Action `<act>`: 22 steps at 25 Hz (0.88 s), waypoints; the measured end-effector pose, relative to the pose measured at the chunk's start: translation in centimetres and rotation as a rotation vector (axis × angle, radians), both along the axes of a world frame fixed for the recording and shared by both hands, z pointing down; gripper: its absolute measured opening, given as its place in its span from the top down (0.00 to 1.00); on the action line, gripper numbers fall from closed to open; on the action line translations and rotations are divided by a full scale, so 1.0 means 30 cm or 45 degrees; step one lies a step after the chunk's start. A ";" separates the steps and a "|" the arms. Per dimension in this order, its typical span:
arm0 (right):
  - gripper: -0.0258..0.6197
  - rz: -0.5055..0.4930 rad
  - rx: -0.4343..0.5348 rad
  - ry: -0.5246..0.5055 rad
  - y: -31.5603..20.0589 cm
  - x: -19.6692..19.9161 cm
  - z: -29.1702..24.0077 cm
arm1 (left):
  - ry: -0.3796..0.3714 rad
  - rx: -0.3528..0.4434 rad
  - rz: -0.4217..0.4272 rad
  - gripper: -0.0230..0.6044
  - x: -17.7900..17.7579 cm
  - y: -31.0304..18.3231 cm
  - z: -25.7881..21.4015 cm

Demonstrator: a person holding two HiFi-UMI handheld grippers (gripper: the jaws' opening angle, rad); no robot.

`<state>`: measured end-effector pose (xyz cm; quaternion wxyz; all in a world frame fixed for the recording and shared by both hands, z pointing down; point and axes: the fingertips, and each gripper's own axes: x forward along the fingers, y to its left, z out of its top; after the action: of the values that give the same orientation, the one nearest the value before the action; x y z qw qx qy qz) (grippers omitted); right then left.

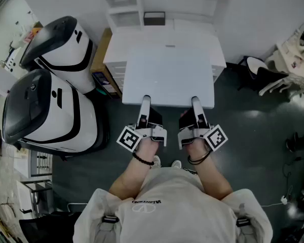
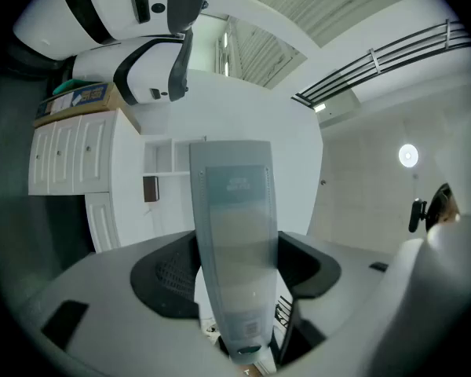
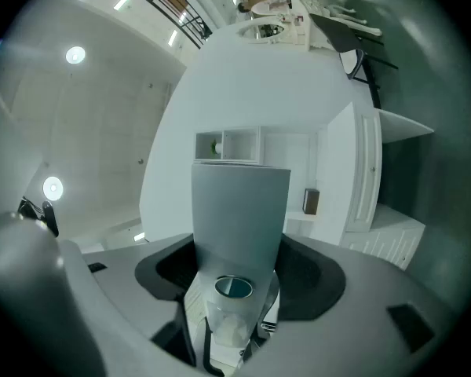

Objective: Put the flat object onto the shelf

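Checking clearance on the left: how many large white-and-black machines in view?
2 machines. One stands at upper left beside the shelf unit; the other stands nearer the person, left of the flat panel. Others may be hidden outside the frame.

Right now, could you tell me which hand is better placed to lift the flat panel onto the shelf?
Neither alone: left tongs and right tongs both clamp the white panel at its near edge, evenly spaced, shelf straight ahead.

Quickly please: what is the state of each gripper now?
Left gripper: closed on the flat white board.
Right gripper: closed on the same board.
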<state>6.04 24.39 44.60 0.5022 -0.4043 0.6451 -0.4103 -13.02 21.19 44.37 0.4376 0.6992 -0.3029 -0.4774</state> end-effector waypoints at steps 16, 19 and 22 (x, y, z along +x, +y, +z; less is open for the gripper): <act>0.49 0.055 -0.016 0.037 -0.014 -0.044 0.006 | 0.020 -0.022 0.053 0.50 -0.043 -0.033 0.024; 0.49 0.072 -0.016 0.041 -0.028 -0.091 0.009 | 0.025 -0.023 0.072 0.50 -0.088 -0.055 0.029; 0.49 0.083 -0.010 0.040 -0.038 -0.123 0.009 | 0.032 -0.016 0.087 0.50 -0.117 -0.073 0.028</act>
<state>2.35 23.24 44.86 0.5034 -0.4333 0.6379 -0.3897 -16.52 19.01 45.21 0.4619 0.7002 -0.2764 -0.4690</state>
